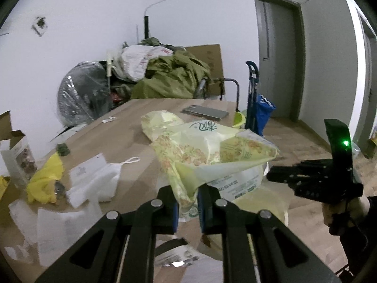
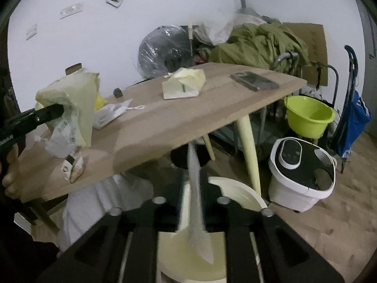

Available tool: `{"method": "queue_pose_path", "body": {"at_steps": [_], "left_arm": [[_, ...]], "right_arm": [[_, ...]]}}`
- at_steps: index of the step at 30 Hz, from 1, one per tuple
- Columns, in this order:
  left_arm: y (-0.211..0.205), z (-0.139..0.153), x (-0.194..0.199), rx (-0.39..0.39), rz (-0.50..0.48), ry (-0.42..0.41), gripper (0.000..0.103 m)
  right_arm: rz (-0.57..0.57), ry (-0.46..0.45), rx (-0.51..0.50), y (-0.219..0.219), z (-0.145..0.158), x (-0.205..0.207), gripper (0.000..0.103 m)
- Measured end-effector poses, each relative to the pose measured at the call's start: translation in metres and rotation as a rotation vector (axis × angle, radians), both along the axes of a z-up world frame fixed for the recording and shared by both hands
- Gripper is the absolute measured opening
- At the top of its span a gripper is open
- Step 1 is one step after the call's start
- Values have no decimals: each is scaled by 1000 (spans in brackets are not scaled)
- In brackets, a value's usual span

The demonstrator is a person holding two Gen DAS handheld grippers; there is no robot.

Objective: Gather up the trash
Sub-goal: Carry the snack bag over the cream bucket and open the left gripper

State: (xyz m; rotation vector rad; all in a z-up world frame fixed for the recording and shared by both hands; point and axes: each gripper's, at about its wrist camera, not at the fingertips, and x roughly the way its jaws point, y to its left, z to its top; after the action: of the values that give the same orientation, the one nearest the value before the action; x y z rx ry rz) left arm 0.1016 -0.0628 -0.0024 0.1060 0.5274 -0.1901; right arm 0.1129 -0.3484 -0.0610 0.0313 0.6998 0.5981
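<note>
My left gripper (image 1: 187,202) is shut on a crumpled yellow-green plastic bag (image 1: 207,151) and holds it above the wooden table's (image 1: 127,129) near edge; the bag also shows at the left of the right wrist view (image 2: 70,101). My right gripper (image 2: 195,195) is shut on a thin grey-white strip of wrapper (image 2: 196,188), held over a cream round bin (image 2: 238,193) on the floor beside the table. The right gripper shows at the right of the left wrist view (image 1: 313,179). White paper scraps (image 1: 94,179), a yellow wrapper (image 1: 44,179) and a yellow tissue pack (image 2: 183,83) lie on the table.
A dark flat tablet (image 2: 254,80) lies at the table's far end. A white appliance (image 2: 301,172), a green basin (image 2: 308,115) and a blue trolley bag (image 2: 353,115) stand on the floor. Piled olive cloth (image 1: 174,75) and a wrapped fan (image 1: 82,92) sit behind the table.
</note>
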Motion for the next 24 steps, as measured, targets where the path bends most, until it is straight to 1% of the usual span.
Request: {"method": "queue_pose_path", "body": {"at_steps": [1, 2, 8, 14, 18, 20, 22, 24], "left_arm": [[-4, -2, 2, 1, -9, 6, 12], [-8, -3, 5, 2, -19, 11, 12], [-27, -10, 19, 15, -70, 48, 12], [-55, -29, 41, 43, -137, 126, 12], [-75, -44, 53, 50, -182, 181, 12], [-83, -50, 60, 50, -186, 209, 12], [-91, -57, 66, 59, -191, 230, 14], [-97, -64, 72, 62, -195, 259, 23]], "right_arm": [[-9, 2, 1, -2, -1, 0, 46], [-19, 1, 6, -5, -2, 0, 56], [-67, -3, 11, -23, -3, 1, 57], [-147, 1, 12, -48, -7, 3, 57], [-219, 22, 14, -67, -12, 5, 57], [-240, 28, 15, -74, -14, 5, 57], [-256, 32, 18, -81, -15, 3, 57], [-272, 32, 20, -85, -16, 2, 57]]}}
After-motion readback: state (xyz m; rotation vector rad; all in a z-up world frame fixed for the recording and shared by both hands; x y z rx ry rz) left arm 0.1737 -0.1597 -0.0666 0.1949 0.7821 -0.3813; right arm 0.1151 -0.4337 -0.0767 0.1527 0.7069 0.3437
